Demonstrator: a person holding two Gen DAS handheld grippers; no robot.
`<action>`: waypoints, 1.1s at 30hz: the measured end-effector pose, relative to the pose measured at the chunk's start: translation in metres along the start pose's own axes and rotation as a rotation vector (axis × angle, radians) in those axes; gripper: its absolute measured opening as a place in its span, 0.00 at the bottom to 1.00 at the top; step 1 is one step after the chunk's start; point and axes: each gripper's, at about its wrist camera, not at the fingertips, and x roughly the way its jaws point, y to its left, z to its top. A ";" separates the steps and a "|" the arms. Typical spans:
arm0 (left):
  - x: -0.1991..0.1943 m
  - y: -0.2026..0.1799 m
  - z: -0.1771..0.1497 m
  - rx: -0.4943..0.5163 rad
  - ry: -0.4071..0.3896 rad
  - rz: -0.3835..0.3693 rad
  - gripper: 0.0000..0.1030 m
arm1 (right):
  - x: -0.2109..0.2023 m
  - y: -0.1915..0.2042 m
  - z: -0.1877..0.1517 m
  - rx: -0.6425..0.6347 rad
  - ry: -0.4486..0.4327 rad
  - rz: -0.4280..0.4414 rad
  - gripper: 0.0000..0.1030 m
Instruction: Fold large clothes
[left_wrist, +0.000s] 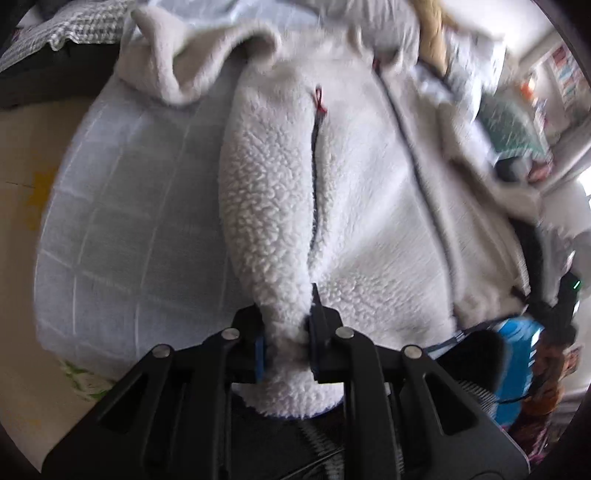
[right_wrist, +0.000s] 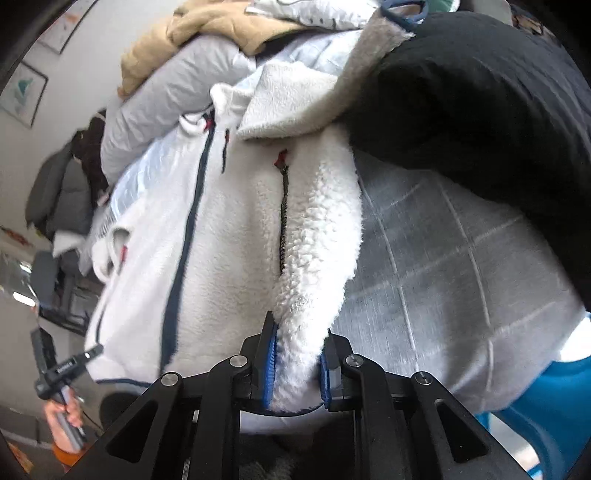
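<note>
Fleece jacket, white, lies spread front-up on your pale grey checked bed cover, w/ its dark centre zip running away from you. Starting at the left: your left gripper is closed down tight on the jacket's near hem at its left edge, blue pads squeezing a thick roll of fleece betw. them. That roll rises straight out of the jaws and runs up alongside the left pocket zip, which has a red pull at its far end. Left sleeve is bunched up at the far left corner. Bare bed cover sits just left of the gripper.

Moving right: your right gripper is likewise clamped on the hem, at the jacket's right edge, fleece bulging betw. the blue pads. Right pocket zip runs up just left of the gripped fold. Checked cover shows to the right of it, and a black garment lies across the far right, overlapping the jacket's shoulder area. In that view your left hand is at far left, beyond the hem. Tan and grey clothes are heaped behind the collar.
</note>
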 end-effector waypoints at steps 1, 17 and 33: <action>0.012 0.003 -0.002 0.017 0.043 0.030 0.26 | 0.005 -0.001 -0.003 -0.010 0.016 -0.030 0.18; -0.004 -0.056 0.029 0.131 -0.133 0.177 0.80 | -0.094 0.021 0.054 -0.144 -0.313 -0.121 0.83; 0.084 -0.240 0.155 0.403 -0.200 -0.019 0.80 | -0.076 -0.039 0.216 -0.048 -0.378 -0.298 0.08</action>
